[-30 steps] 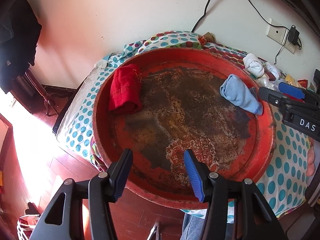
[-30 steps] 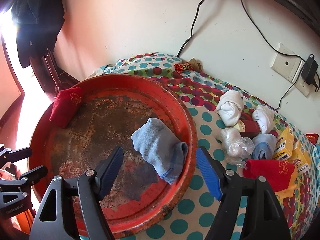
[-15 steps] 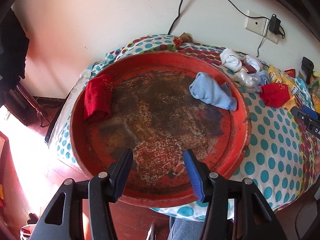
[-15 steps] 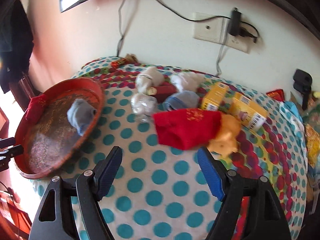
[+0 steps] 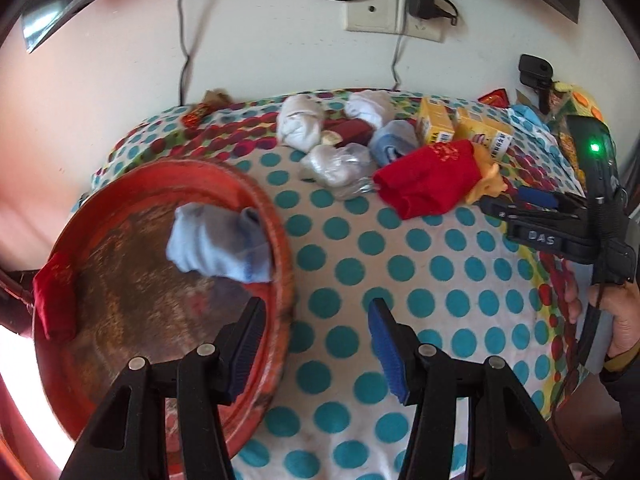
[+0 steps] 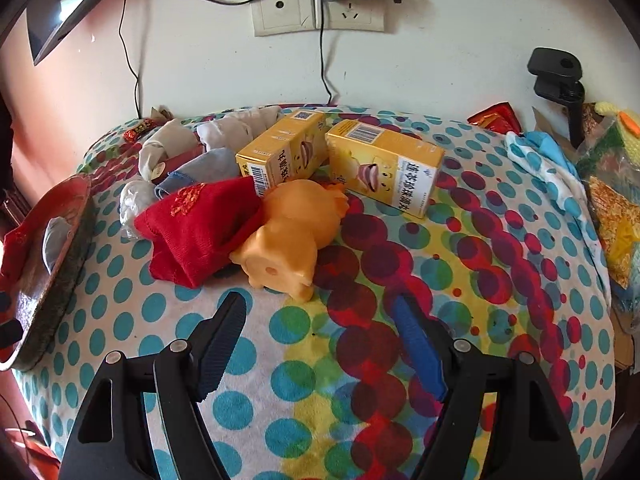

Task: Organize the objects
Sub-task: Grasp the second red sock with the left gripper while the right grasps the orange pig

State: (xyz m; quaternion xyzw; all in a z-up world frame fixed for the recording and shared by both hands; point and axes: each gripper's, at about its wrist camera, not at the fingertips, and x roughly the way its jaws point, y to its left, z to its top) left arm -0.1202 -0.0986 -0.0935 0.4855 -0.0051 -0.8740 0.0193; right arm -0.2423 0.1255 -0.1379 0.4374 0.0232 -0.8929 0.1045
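Jaws of the left gripper point(image 5: 316, 344) stand spread and empty, over the red tray's point(image 5: 280, 240) rim and the dotted cloth point(image 5: 400, 272). Right gripper point(image 6: 320, 344) likewise spread, holding nothing, just short of the orange toy point(image 6: 292, 236) and the red sock point(image 6: 196, 228) beside it. Light blue sock point(image 5: 218, 240) lies in the tray. A second earlier both views were centred on the tray; now they have swung toward the pile by the yellow boxes point(image 6: 384, 168).

text: "DAS" | on: right gripper point(image 5: 538, 236) body | yellow boxes point(image 6: 384, 168): Chinese print, barcodes
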